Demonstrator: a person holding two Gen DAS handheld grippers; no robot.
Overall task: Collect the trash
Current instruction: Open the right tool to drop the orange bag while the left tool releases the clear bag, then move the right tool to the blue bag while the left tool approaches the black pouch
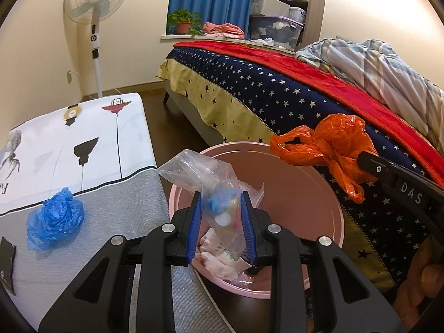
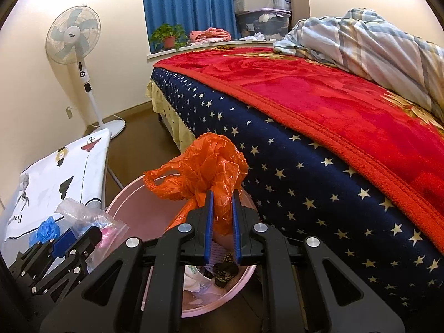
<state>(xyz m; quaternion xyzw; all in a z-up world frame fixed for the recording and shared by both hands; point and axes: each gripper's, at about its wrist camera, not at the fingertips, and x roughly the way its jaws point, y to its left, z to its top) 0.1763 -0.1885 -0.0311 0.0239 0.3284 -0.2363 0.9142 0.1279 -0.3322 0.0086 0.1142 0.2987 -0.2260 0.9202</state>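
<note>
My left gripper [image 1: 222, 198] is shut on a clear plastic bag [image 1: 206, 177] with small bits inside, held over the pink bin [image 1: 291, 183]. The bin holds crumpled white paper [image 1: 222, 260]. My right gripper [image 2: 222, 197] is shut on a crumpled orange plastic bag [image 2: 205, 163], also above the pink bin [image 2: 130, 191]. In the left wrist view the orange bag [image 1: 330, 149] hangs at the bin's right rim, beside the bed. A crumpled blue plastic bag [image 1: 54, 219] lies on the grey and white table cover [image 1: 91, 249] at the left, apart from both grippers.
A bed [image 2: 305, 166] with a starred navy sheet and red blanket stands close on the right of the bin. A standing fan [image 1: 95, 14] is by the far wall. Dark floor [image 1: 158, 111] runs between table and bed. A person's hand [image 1: 421, 285] shows at the lower right.
</note>
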